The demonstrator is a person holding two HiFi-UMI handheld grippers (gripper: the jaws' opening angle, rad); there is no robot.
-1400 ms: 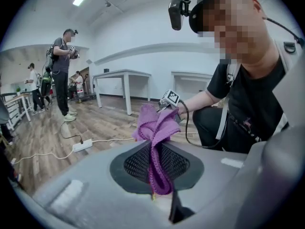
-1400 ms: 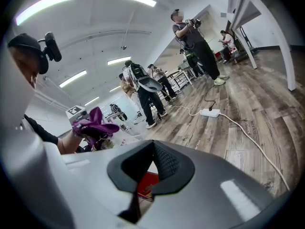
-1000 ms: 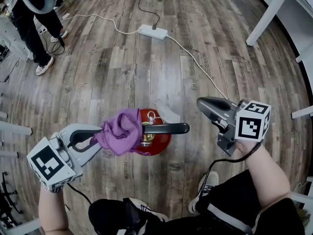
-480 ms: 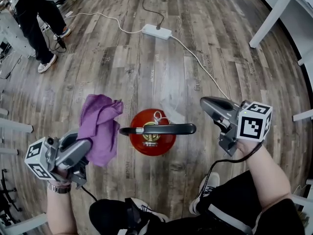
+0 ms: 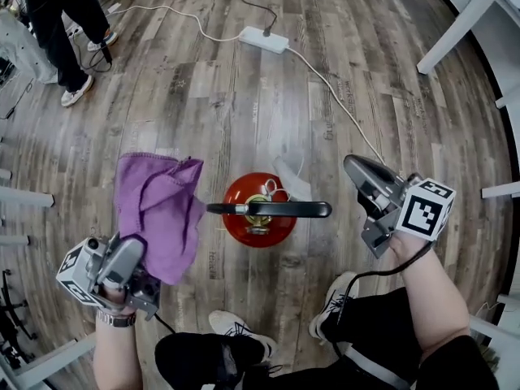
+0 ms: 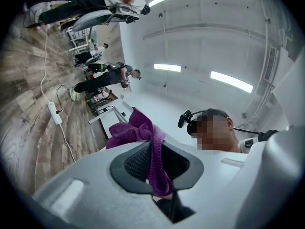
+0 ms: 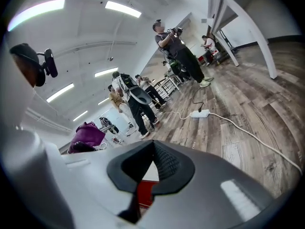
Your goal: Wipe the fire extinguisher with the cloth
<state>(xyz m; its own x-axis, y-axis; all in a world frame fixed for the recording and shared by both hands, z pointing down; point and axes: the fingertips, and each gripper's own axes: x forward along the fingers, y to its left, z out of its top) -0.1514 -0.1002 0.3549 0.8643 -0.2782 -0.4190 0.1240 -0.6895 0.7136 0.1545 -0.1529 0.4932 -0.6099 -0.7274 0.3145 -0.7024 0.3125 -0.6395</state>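
Observation:
A red fire extinguisher stands upright on the wooden floor, its black handle lying across the top. My left gripper is shut on a purple cloth, which spreads out to the left of the extinguisher and apart from it. In the left gripper view a fold of the cloth is pinched between the pads, and the left gripper tilts up toward the ceiling. My right gripper hovers to the right of the extinguisher, shut with nothing in it. Below the shut right gripper, a strip of the red extinguisher shows.
A white power strip with its cable lies on the floor beyond the extinguisher. A person stands at the upper left. White table legs are at the upper right. My shoes are just behind the extinguisher.
The left gripper has pulled the cloth off the extinguisher's handle, moved left and back toward me, and rolled over. The handle now shows bare. The right gripper has stayed put.

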